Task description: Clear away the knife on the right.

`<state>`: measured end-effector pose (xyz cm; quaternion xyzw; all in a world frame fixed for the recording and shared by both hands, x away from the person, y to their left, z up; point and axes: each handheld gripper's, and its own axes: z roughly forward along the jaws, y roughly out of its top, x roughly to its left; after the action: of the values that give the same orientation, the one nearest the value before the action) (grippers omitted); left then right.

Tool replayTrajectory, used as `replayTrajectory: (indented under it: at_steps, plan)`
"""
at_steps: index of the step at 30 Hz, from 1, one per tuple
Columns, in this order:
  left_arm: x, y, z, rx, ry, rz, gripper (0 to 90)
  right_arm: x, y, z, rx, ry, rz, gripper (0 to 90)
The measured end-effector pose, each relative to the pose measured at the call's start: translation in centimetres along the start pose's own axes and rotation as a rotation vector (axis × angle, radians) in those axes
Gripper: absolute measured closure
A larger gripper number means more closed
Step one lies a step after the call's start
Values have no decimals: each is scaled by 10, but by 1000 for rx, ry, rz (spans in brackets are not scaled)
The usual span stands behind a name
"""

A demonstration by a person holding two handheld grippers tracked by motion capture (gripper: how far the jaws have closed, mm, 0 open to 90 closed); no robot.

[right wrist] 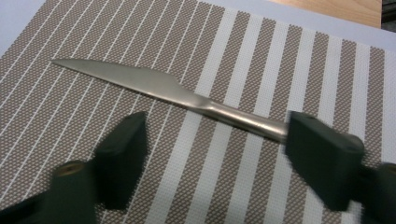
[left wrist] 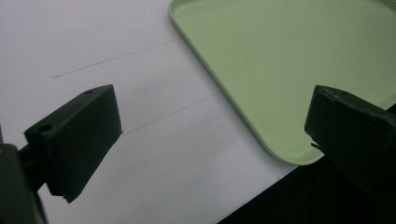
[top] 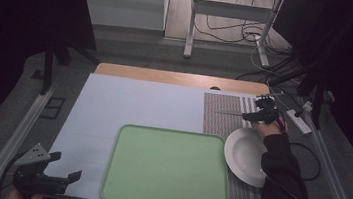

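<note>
We see the tray [top: 167,169] at lower centre of the high view on the desk [top: 133,104]; the bowl [top: 247,155] lies just right of it on the mat [top: 220,117], with the knife [top: 229,113] above, upper right.

The knife [right wrist: 177,93] is brushed metal; the striped placemat [right wrist: 261,70] is rough woven cloth; the green tray [top: 167,169] looks smooth, matt plastic.

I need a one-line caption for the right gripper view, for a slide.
Open right gripper above a table knife lying on a striped placemat, handle end beside one jaw.
</note>
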<state>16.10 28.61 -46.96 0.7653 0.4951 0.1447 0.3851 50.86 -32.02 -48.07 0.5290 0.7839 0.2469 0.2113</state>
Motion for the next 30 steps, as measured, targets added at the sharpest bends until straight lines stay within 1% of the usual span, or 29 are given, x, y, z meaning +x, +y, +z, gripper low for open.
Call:
replayTrajectory:
  at_steps: [2, 3, 4, 7, 9, 12, 15, 18, 20, 21, 22, 26, 30]
  plan:
    - [0, 0, 0, 0, -1, 0, 36, -4, 2, 3, 17, 13, 5, 473]
    - [0, 0, 0, 0, -1, -1, 36, -5, 3, 5, 28, 23, 8, 510]
    - [0, 0, 0, 0, -1, -1, 36, -7, 4, 7, 39, 23, 11, 573]
    - [0, 0, 0, 0, -1, -2, 36, -13, 8, 12, 58, 57, 25, 774]
    - [0, 0, 0, 1, -1, -3, 36, -15, 10, 15, 56, 59, 23, 899]
    - [1, 0, 0, 1, -1, -4, 36, -17, 15, 21, 56, 49, 39, 900]
    - [1, 0, 0, 0, -2, -5, 36, -20, 18, 27, 51, 26, 49, 900]
    - [1, 0, 0, 2, -2, -6, 36, -23, 19, 34, 54, -2, 46, 900]
    - [1, 0, 0, 1, -3, -6, 36, -25, 19, 37, 68, -14, 42, 900]
    - [1, 0, 0, 2, -3, -6, 37, -26, 18, 39, 78, -29, 35, 900]
    - [1, 0, 0, 1, -3, -7, 36, -27, 18, 40, 77, -32, 31, 900]
    - [1, 0, 0, -1, -1, -6, 37, -30, 14, 36, 109, -21, 18, 900]
    - [0, 0, 0, 1, 0, -4, 37, -33, 6, 28, 143, 12, 30, 900]
